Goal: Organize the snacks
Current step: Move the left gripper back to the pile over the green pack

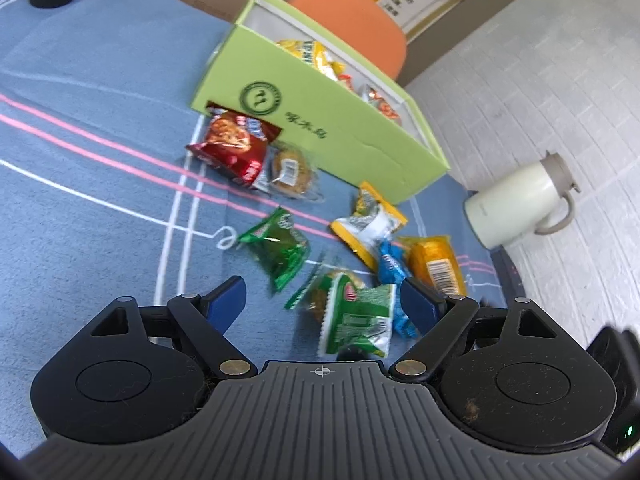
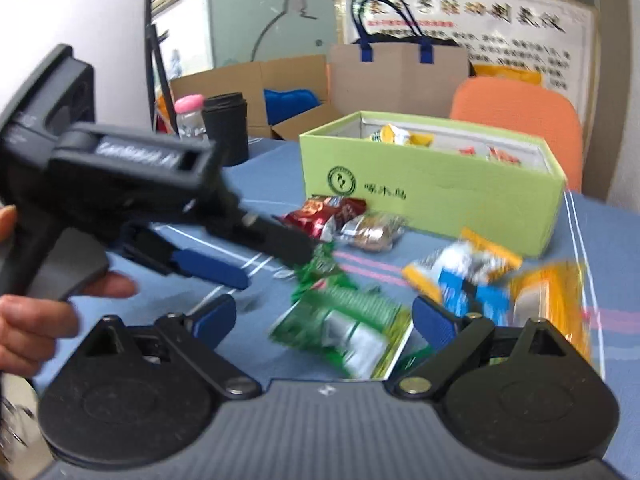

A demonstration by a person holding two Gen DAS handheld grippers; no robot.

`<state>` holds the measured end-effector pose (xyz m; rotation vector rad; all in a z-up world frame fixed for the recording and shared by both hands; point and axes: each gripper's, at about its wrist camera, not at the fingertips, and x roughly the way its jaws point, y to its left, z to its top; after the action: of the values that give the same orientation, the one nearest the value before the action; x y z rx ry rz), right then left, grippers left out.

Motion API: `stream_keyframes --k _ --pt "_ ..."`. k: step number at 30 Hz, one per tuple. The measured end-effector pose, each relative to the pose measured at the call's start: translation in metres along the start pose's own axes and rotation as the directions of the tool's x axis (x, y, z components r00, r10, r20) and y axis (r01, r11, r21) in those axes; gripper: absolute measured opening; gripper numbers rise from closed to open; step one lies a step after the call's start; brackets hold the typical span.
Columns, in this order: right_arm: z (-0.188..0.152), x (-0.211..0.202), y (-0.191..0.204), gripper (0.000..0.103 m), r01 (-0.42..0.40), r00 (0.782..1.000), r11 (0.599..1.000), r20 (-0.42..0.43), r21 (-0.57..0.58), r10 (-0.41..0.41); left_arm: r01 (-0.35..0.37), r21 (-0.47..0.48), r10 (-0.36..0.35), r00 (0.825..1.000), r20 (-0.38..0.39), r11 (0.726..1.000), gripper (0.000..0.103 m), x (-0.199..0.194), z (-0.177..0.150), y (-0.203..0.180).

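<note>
An open light-green box (image 1: 320, 128) (image 2: 440, 200) stands on the blue cloth with several snack packets inside. Loose snacks lie in front of it: a red packet (image 1: 232, 144) (image 2: 324, 216), a wrapped brown cake (image 1: 290, 170), a green packet (image 1: 276, 246), a yellow-and-white packet (image 1: 368, 220), a blue packet (image 1: 390, 266) and an orange packet (image 1: 436, 266) (image 2: 552, 304). My left gripper (image 1: 322, 300) (image 2: 272, 266) is open just above another green packet (image 1: 356, 320). My right gripper (image 2: 324, 316) is open too, over the same green packet (image 2: 344, 328), without touching it.
A white jug (image 1: 520, 208) lies beyond the table's right edge against the white wall. An orange chair (image 1: 352, 28) (image 2: 520, 120) is behind the box. A black cup (image 2: 226, 128) and a pink-capped bottle (image 2: 188, 116) stand at the far left. A person's hand (image 2: 32, 320) holds the left gripper.
</note>
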<state>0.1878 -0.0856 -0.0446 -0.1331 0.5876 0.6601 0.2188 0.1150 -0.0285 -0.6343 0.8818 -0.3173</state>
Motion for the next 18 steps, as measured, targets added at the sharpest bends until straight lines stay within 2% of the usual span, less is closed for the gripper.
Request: stream_keyframes --k 2,5,11,18 --pt "0.006 0.011 -0.007 0.093 -0.037 0.999 0.998 -0.031 -0.042 0.035 -0.013 -0.010 0.013 1.000 0.017 1.000 0.073 -0.005 0.001 0.004" --pt "0.005 0.025 -0.012 0.093 -0.083 0.993 0.996 -0.081 -0.030 0.081 -0.045 -0.024 0.046 0.998 0.042 0.999 0.073 -0.011 0.003 0.010" --pt "-0.012 0.009 0.008 0.093 -0.157 0.985 0.986 -0.063 0.051 0.160 -0.052 -0.008 0.052 0.998 0.044 0.999 0.075 -0.012 0.004 0.014" --pt "-0.015 0.012 0.025 0.093 -0.076 0.995 0.996 -0.061 0.054 0.080 -0.016 -0.011 0.017 1.000 0.016 1.000 0.075 -0.012 -0.009 0.012"
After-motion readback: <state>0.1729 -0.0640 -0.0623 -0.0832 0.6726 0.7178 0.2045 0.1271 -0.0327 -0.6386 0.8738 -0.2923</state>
